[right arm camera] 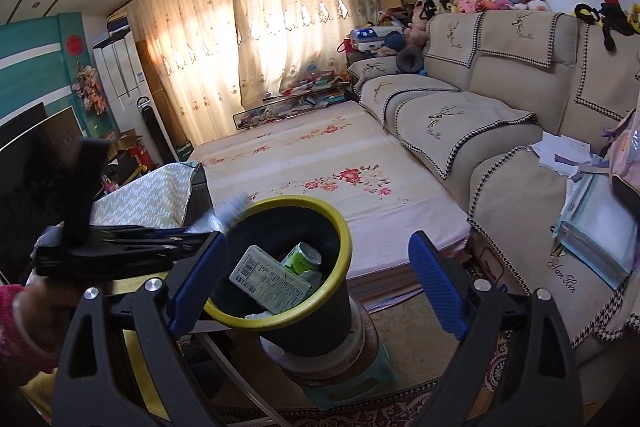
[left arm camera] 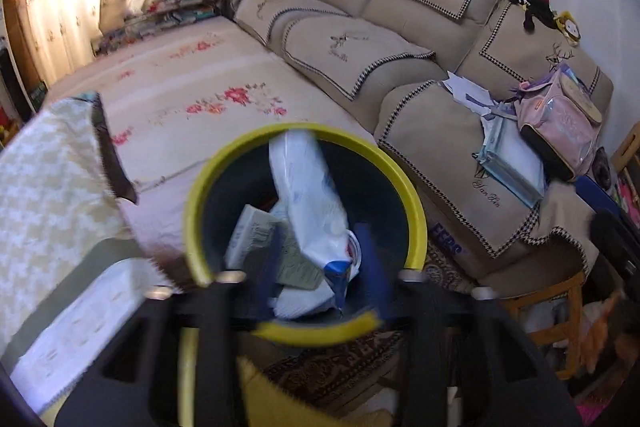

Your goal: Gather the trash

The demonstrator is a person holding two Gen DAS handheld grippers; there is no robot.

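My left gripper point(left arm camera: 324, 267) hung directly over the yellow-rimmed bin point(left arm camera: 208, 195) at lower centre, jaws apart, the white wrapper point(left arm camera: 308, 195) standing lengthwise inside. My right gripper point(right arm camera: 316, 287) stood apart and empty, the bin's mouth just ahead.

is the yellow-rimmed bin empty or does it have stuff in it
Not empty: the bin holds a printed carton, a green can and a white plastic bag.

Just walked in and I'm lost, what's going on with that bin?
A person is collecting trash with two handheld grippers. The left gripper hangs over the yellow-rimmed black bin, jaws apart, with a white and blue plastic wrapper in the bin's mouth. The right gripper is open and empty. A cardboard box and green can lie inside.
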